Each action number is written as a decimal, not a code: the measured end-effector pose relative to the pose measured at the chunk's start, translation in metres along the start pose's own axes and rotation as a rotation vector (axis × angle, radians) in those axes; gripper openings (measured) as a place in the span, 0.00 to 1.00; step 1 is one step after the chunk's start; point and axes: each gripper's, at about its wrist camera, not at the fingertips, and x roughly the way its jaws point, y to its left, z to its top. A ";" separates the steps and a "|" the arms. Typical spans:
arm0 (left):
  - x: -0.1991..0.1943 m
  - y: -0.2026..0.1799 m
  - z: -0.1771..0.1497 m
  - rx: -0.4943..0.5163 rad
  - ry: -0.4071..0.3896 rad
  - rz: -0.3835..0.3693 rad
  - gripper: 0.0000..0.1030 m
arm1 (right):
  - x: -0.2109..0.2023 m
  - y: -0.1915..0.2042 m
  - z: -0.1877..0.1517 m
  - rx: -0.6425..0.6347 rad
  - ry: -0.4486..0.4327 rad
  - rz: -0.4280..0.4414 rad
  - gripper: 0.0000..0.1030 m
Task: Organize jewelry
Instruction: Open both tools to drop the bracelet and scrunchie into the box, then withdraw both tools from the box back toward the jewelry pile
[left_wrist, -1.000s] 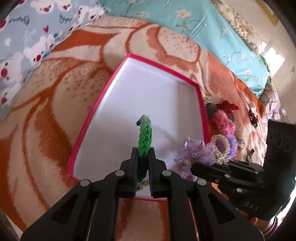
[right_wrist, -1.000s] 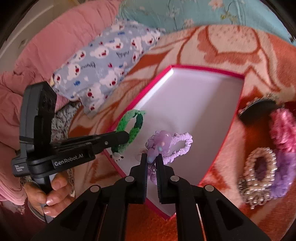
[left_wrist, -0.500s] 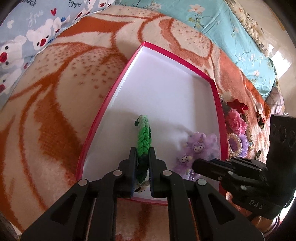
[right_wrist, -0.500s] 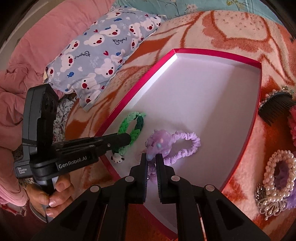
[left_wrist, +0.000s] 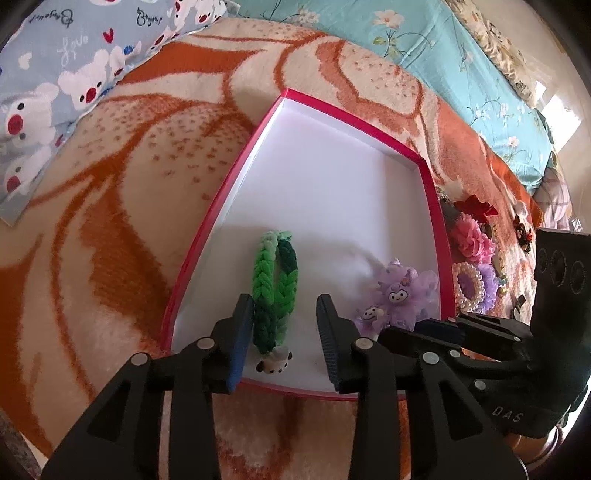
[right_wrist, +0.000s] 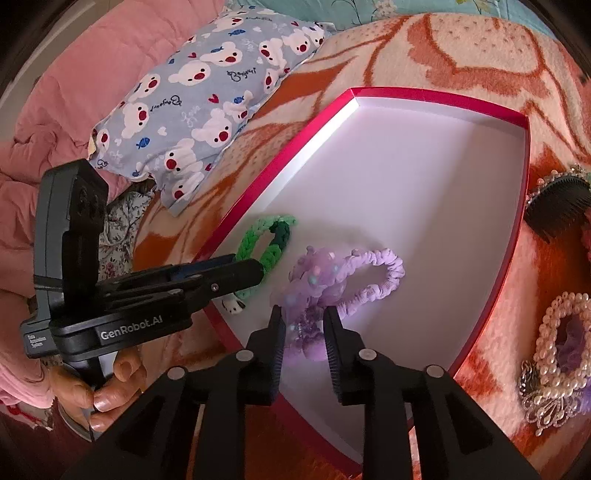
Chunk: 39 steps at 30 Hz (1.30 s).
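Green braided bracelet (left_wrist: 275, 291) laid in red-rimmed box (left_wrist: 229, 184), between just-opened left tongs (left_wrist: 284, 310), purple scrunchie (right_wrist: 332, 280) released between just-opened right tongs (right_wrist: 304, 319)

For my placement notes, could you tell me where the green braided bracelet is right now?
The green braided bracelet lies flat in the near left corner of the pink-rimmed box, left of the purple scrunchie, between the left gripper's just-opened jaws.

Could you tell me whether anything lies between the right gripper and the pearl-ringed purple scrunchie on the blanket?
Yes: the pink rim of the white box lies between the right gripper and the pearl-ringed purple scrunchie.
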 end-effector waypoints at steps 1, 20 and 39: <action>-0.001 0.000 0.000 -0.003 0.000 -0.001 0.32 | -0.001 0.000 -0.001 0.000 0.000 0.001 0.23; -0.017 -0.003 -0.001 -0.007 -0.021 0.010 0.32 | -0.039 0.001 -0.013 -0.012 -0.053 -0.040 0.35; -0.023 -0.082 0.002 0.128 -0.032 -0.051 0.37 | -0.138 -0.070 -0.052 0.139 -0.199 -0.159 0.39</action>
